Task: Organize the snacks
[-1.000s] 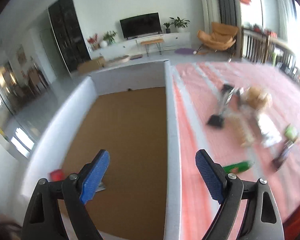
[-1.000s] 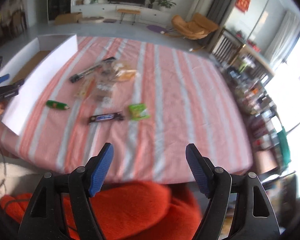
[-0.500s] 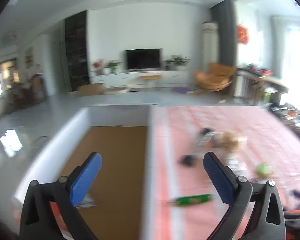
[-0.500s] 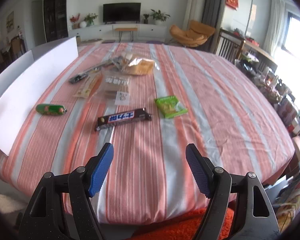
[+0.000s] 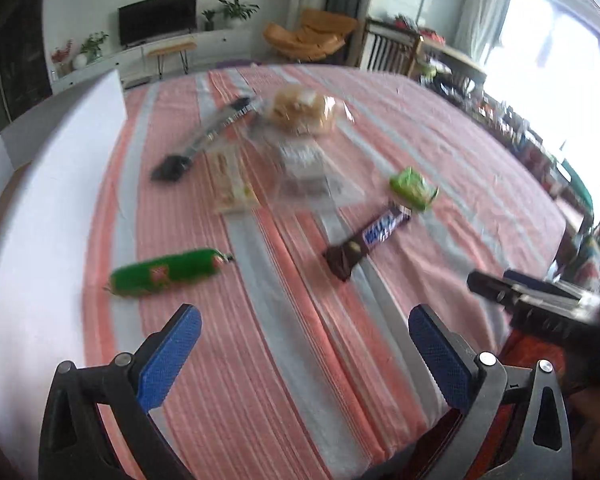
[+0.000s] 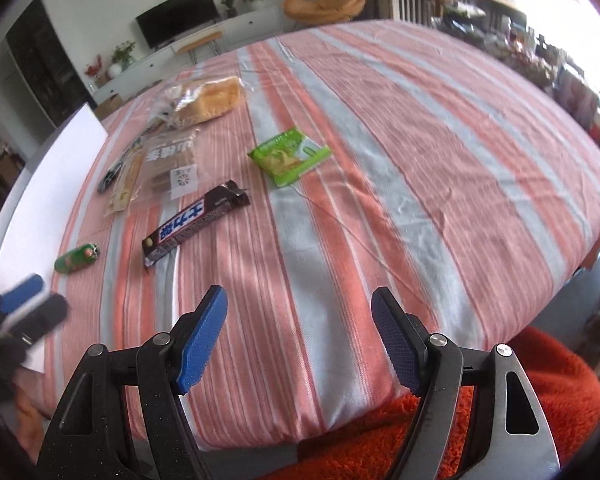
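Snacks lie on a striped pink and grey tablecloth (image 6: 380, 128). A green sausage stick (image 5: 168, 274) lies just beyond my left gripper (image 5: 300, 320), which hangs open and empty above the cloth. A dark chocolate bar (image 5: 370, 236) (image 6: 196, 220) lies to its right. Further off are a green packet (image 5: 412, 187) (image 6: 290, 156), a bagged bread loaf (image 5: 302, 110) (image 6: 206, 100), clear biscuit packs (image 6: 172, 164) and a long dark wrapper (image 5: 204, 138). My right gripper (image 6: 300, 312) is open and empty near the table's front edge; the sausage stick (image 6: 78, 258) lies far to its left.
A white-walled box (image 5: 60, 168) (image 6: 48, 184) stands along the table's left side. An orange fluffy sleeve (image 6: 480, 420) sits below the front edge. Each gripper shows blurred at the other view's side (image 5: 540, 296) (image 6: 20, 308). A cluttered shelf runs along the far right.
My left gripper swung right, from over the box's brown floor to over the cloth near the sausage stick, and its jaws widened. The right gripper sank toward the table and rolled.
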Demonstrator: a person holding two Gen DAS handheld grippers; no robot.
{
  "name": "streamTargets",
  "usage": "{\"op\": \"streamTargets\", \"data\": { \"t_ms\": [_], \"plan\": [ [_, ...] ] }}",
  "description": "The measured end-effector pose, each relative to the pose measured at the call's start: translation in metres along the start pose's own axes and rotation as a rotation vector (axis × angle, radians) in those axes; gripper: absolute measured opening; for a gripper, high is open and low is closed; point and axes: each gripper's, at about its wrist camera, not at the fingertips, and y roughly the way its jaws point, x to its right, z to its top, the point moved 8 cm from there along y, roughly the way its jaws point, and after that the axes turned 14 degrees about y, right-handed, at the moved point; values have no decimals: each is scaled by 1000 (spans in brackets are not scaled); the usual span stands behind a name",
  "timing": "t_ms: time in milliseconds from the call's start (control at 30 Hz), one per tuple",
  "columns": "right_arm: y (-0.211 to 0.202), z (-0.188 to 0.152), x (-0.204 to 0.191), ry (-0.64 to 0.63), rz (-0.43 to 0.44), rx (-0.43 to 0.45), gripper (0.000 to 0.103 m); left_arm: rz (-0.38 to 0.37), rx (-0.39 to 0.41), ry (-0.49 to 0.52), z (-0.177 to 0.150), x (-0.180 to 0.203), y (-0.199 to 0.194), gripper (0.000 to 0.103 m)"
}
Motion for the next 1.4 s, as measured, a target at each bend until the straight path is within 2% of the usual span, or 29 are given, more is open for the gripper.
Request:
{"op": "streamTargets", "data": {
  "t_ms": [233,300,400,700,1400],
  "plan": [
    [-7,-3,-1,-13,15,12,78,25,-53,20,-24,8,35,103],
    [-5,-3,0,-1,25,3,78,60,-32,38,-25,7,39,103],
    [-2,-3,3,22,39,-21,78,90,-45,68,-26,9,41,103],
    [2,-4,4,32,43,-48,78,100,-16,65,-25,9,41,103],
    [5,-5,5,34,41,-58,78,104,-8,64,-24,8,40,103]
  ]
}}
